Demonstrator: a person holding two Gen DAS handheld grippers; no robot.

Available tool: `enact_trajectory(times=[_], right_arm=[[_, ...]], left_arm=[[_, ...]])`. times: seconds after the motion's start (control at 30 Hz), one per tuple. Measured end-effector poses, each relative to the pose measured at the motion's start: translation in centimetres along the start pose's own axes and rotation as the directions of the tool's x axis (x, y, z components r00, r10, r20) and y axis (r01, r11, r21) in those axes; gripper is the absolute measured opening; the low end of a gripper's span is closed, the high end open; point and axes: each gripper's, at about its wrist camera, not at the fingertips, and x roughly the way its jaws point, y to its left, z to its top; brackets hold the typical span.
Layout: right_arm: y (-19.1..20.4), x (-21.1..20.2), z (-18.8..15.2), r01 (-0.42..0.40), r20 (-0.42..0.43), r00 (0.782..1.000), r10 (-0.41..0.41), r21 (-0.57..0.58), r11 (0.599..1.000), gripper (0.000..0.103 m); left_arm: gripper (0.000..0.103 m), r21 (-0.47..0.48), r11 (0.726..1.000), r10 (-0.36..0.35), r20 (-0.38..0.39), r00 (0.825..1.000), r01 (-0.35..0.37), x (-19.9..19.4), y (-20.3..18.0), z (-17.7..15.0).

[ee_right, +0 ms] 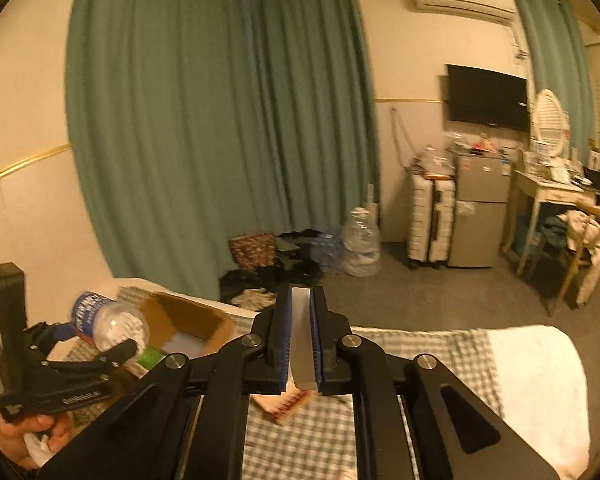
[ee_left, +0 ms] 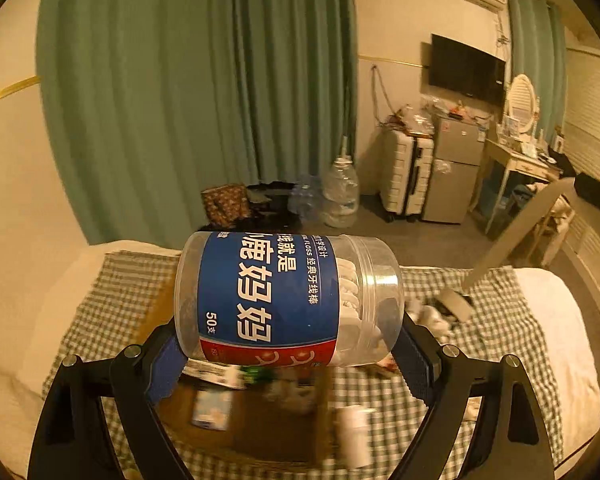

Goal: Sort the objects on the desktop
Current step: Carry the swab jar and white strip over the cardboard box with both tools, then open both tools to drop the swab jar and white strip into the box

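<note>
- I have the dental floss pick jar (ee_left: 288, 300) lying sideways between the pads of the left gripper (ee_left: 288, 344), jaws set wide and pressing on its two ends; it is lifted clear of the checked cloth (ee_left: 500, 320).
- From the right wrist view the same jar sits above the near edge of the open cardboard box (ee_right: 196, 320), so I judge it is on its way in, not yet dropped.
- The right gripper (ee_right: 300, 336) is nearly closed on a flat pale strip (ee_right: 300, 340), ruler-like, also raised off the bed; I cannot name it more exactly.
- Box already holds some items: a small white-blue packet (ee_left: 212, 408) and something green (ee_right: 152, 356); blur hides the rest.
- Left on the cloth, by my estimate: a white bottle (ee_left: 352, 432), a pink comb-like piece (ee_right: 286, 404), and small crumpled bits (ee_left: 432, 316).
- Judgement: sorting is partly done, with two items in hand and a few remaining.
</note>
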Motion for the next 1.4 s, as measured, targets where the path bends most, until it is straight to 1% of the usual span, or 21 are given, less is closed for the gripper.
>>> enact_trajectory(times=[0.1, 0.2, 0.33, 0.47, 0.6, 0.7, 0.9, 0.97, 1.07, 1.13, 1.17, 1.23, 1.33, 1.37, 1.4], right_arm=[[3.4, 1.3, 0.5, -0.052, 0.003, 0.999, 0.052, -0.018, 0.998, 0.009], [6.5, 2.9, 0.8, -0.109, -0.009, 0.994, 0.109, -0.032, 0.994, 0.009], [10.3, 5.2, 0.8, -0.165, -0.041, 0.986, 0.162, -0.065, 0.984, 0.01], [13.2, 8.3, 0.1, -0.201, -0.094, 0.977, 0.192, -0.103, 0.974, 0.01], [15.5, 11.1, -1.3, -0.217, -0.148, 0.969, 0.199, -0.124, 0.968, 0.01], [16.4, 13.3, -2.4, -0.228, -0.19, 0.961, 0.201, -0.137, 0.964, 0.01], [17.6, 17.7, -4.8, -0.243, -0.27, 0.943, 0.195, -0.156, 0.958, 0.01], [17.7, 19.0, -5.4, -0.248, -0.292, 0.936, 0.196, -0.155, 0.956, 0.01], [17.8, 20.8, -6.6, -0.255, -0.323, 0.926, 0.197, -0.148, 0.956, 0.012], [17.9, 21.9, -7.3, -0.257, -0.342, 0.919, 0.195, -0.147, 0.955, 0.015], [17.9, 22.4, -7.4, -0.256, -0.347, 0.918, 0.193, -0.146, 0.956, 0.015], [17.9, 23.0, -7.7, -0.248, -0.35, 0.918, 0.185, -0.147, 0.957, 0.018], [17.6, 23.2, -7.7, -0.239, -0.338, 0.924, 0.179, -0.146, 0.96, 0.028], [17.4, 23.0, -7.5, -0.235, -0.328, 0.928, 0.176, -0.147, 0.961, 0.034], [17.2, 22.6, -7.3, -0.23, -0.316, 0.932, 0.175, -0.147, 0.962, 0.036]], left_arm=[[0.09, -0.019, 1.0, 0.019, -0.015, 1.0, -0.019, 0.0, 2.3, 0.1], [0.09, -0.012, 0.999, 0.032, -0.028, 0.999, -0.033, 0.1, 4.0, -0.1], [0.09, -0.016, 1.0, 0.02, -0.053, 0.998, -0.021, 1.0, 5.9, -0.5], [0.09, -0.015, 1.0, 0.005, -0.093, 0.996, -0.006, 2.7, 6.8, -1.4], [0.091, -0.02, 1.0, -0.008, -0.148, 0.989, 0.005, 5.1, 7.1, -2.8], [0.091, -0.027, 1.0, -0.014, -0.184, 0.983, 0.009, 6.8, 7.6, -3.8], [0.091, -0.031, 0.999, -0.017, -0.264, 0.964, 0.009, 10.3, 8.1, -6.0], [0.091, -0.02, 1.0, -0.013, -0.28, 0.96, 0.008, 11.2, 8.2, -6.7], [0.091, 0.006, 1.0, -0.007, -0.283, 0.959, 0.009, 11.8, 8.0, -7.3], [0.092, 0.025, 1.0, 0.0, -0.283, 0.959, 0.008, 12.0, 7.7, -7.4], [0.092, 0.033, 0.999, 0.004, -0.283, 0.959, 0.005, 12.1, 7.6, -7.5], [0.092, 0.042, 0.999, 0.004, -0.281, 0.96, 0.008, 12.0, 7.5, -7.5], [0.092, 0.039, 0.999, 0.004, -0.276, 0.961, 0.007, 11.7, 7.4, -7.4], [0.092, 0.034, 0.999, 0.004, -0.272, 0.962, 0.006, 11.5, 7.4, -7.3], [0.092, 0.031, 1.0, 0.004, -0.271, 0.963, 0.004, 11.4, 7.5, -7.1]])
